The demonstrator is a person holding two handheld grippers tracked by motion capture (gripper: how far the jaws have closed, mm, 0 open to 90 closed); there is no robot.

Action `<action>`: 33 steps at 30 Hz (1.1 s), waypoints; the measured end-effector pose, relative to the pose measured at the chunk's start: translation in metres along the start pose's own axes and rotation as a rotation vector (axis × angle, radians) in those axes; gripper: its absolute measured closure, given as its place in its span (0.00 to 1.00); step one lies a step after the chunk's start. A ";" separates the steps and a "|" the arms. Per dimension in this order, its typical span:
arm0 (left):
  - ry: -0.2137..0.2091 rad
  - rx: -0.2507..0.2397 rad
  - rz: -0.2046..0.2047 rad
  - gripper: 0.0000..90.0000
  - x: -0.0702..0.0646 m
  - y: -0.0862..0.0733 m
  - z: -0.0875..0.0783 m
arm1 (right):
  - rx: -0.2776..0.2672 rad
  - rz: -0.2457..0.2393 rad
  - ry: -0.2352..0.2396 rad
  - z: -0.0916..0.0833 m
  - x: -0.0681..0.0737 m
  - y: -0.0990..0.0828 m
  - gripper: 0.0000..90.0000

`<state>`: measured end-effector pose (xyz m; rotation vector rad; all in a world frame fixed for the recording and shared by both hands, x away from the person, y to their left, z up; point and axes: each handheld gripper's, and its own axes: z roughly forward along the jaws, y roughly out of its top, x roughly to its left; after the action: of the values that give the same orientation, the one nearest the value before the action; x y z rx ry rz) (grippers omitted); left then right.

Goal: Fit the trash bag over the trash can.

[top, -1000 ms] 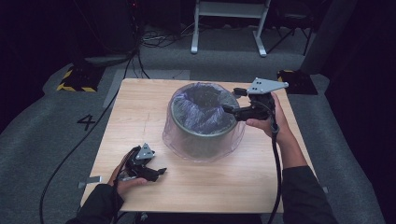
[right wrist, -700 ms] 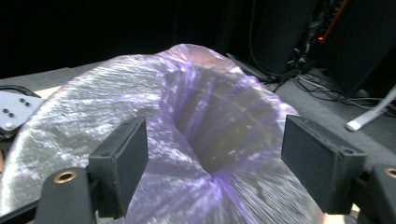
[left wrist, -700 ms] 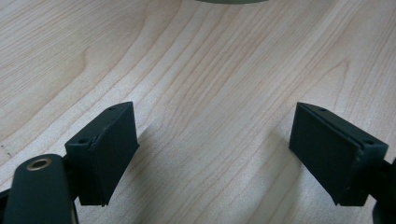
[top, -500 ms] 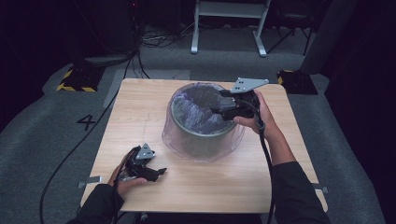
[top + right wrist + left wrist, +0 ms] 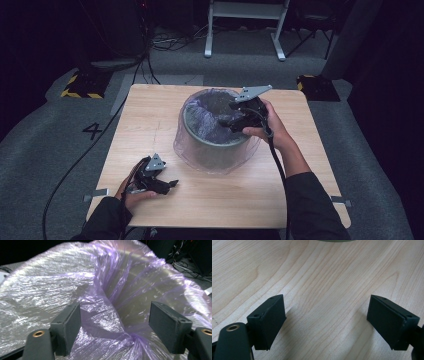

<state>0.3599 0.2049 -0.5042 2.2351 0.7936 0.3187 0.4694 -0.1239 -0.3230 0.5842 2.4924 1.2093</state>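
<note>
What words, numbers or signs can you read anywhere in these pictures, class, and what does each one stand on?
"4": a dark number marked on the grey floor left of the table.
Yellow-and-black warning stripes, no words, on the edge of a dark block on the floor behind the number.
No readable text on the bin, its purple bag or either hand-held gripper.

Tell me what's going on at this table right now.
A person holds a gripper in each hand at a wooden table. The right gripper, jaws open, reaches into the mouth of a round bin lined with a purple plastic bag. It has not closed on the bag. The left gripper rests open on the table near the person.
</note>
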 end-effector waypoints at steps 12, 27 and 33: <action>-0.008 0.000 0.010 0.16 0.000 0.000 0.000 | 0.127 -0.053 -0.002 0.009 0.002 -0.001 0.30; -0.010 -0.001 0.009 0.16 -0.001 0.000 0.000 | 0.322 -0.093 -0.018 0.022 0.002 0.004 0.28; -0.010 -0.001 0.008 0.16 -0.001 0.000 0.000 | 0.411 -0.105 -0.013 0.028 0.002 0.007 0.27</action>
<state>0.3596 0.2040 -0.5043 2.2379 0.7799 0.3118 0.4816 -0.0999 -0.3339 0.5448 2.7378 0.6536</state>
